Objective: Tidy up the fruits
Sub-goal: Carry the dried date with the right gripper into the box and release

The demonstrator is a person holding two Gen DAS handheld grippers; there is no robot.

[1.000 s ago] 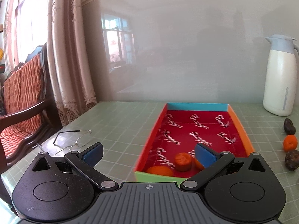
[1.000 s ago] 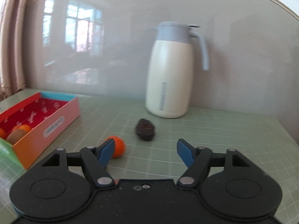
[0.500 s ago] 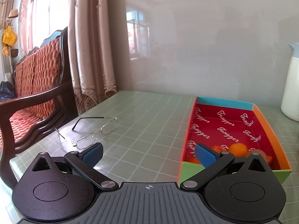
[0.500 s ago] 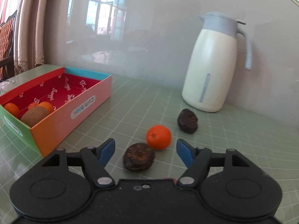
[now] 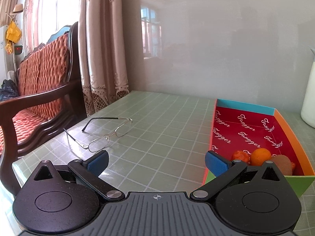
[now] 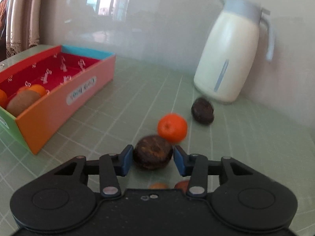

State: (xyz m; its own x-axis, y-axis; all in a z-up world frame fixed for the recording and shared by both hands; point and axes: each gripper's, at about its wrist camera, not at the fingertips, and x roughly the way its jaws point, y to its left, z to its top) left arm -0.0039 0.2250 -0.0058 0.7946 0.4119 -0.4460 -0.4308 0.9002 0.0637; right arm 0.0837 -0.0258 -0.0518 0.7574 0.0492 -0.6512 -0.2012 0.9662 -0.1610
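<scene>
In the right wrist view a dark brown wrinkled fruit (image 6: 151, 151) lies on the green table between the blue pads of my right gripper (image 6: 152, 158). Its jaws are closing and both pads touch the fruit's sides. A mandarin (image 6: 172, 127) sits just behind it, and a second dark fruit (image 6: 202, 114) lies farther back. The colourful box (image 6: 49, 122) at the left holds a kiwi (image 6: 22, 102) and mandarins. My left gripper (image 5: 156, 162) stands open over bare table, left of the box (image 5: 289, 135), with nothing between its fingers.
A white jug (image 6: 230, 59) stands by the wall at the back right. A pair of glasses (image 5: 106, 135) lies on the table's left part, near its edge. A wooden chair (image 5: 39, 98) with a red cushion stands beyond that edge. Two small fruits (image 6: 158, 185) lie under my right gripper.
My right gripper has come down and forward over the nearest dark fruit, and its jaws have closed in on it. My left gripper has swung left, away from the box, still open.
</scene>
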